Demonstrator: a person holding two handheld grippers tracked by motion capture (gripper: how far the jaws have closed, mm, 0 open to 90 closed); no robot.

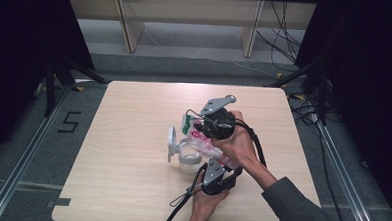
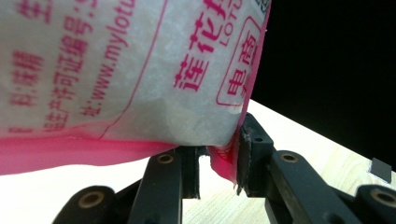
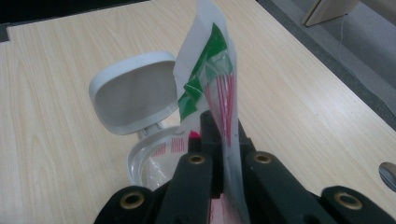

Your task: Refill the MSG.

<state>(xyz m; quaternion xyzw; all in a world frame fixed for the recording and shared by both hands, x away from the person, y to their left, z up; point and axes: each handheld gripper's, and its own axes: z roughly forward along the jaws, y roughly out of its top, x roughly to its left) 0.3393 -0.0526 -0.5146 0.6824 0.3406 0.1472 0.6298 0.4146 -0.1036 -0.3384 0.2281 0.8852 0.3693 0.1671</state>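
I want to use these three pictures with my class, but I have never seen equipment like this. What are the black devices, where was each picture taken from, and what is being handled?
A person sits at a wooden table, holding one hand-operated pair of tongs in each hand. The high view looks down from above; the other two come from small cameras riding on each tool, looking along its black jaws. The left tongs pinch the pink bottom corner of a plastic bag of white grains. The right tongs are shut on the bag's upper end, with its green and red print. Together they hold the bag over a clear container, whose white hinged lid stands open.
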